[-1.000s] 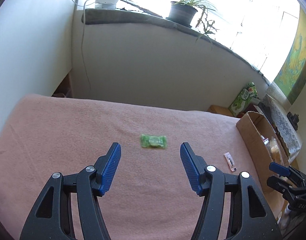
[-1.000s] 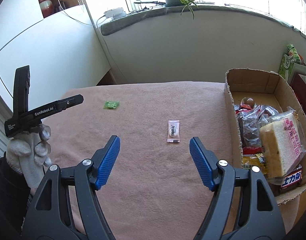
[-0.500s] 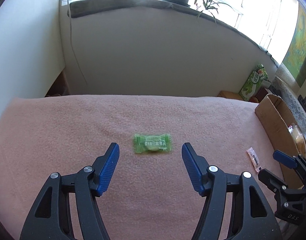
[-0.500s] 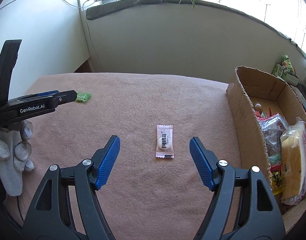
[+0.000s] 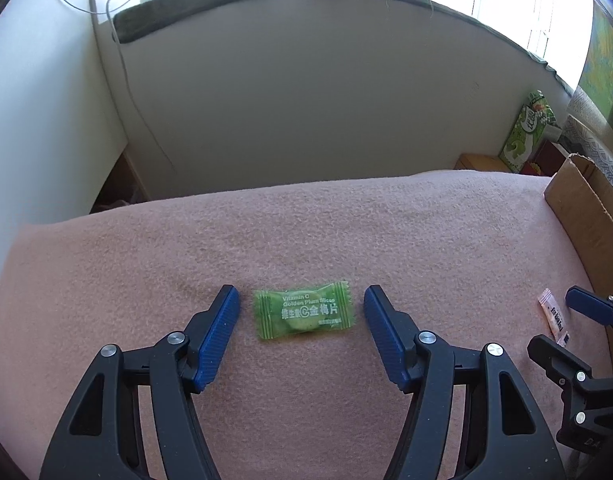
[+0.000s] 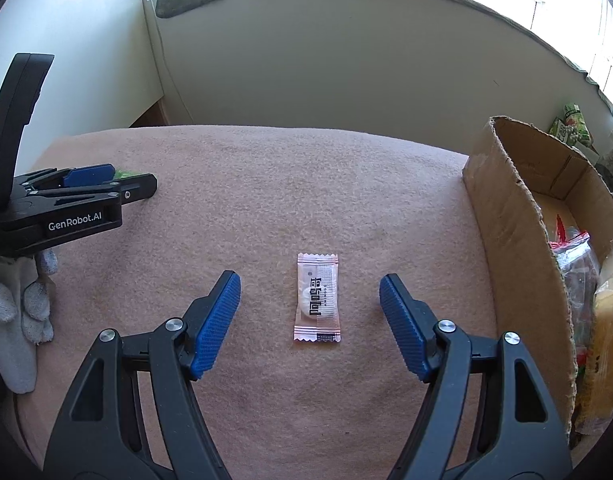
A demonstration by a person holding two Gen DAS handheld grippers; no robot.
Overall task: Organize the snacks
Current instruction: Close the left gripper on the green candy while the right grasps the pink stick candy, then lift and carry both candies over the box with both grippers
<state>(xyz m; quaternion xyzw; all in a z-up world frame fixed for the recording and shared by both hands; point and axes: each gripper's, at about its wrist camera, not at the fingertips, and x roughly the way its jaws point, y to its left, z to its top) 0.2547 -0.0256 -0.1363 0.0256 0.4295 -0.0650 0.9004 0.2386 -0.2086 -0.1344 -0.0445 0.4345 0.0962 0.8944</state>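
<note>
A: So, low in each frame, the left gripper (image 5: 300,306) straddles the green candy (image 5: 303,314), the right gripper (image 6: 309,298) the pink sachet (image 6: 317,298); both gape, gripping nothing.

B: Beyond, at the right edge, the cardboard box (image 6: 506,216). Thin wrappers on the blanket (image 6: 266,184): pads may slide over or snag fabric.

We read "Vitamin C Golden Plum Slices" on the green candy wrapper (image 5: 303,314). The left gripper (image 6: 118,182) bears "GenRobot.AI".
</note>
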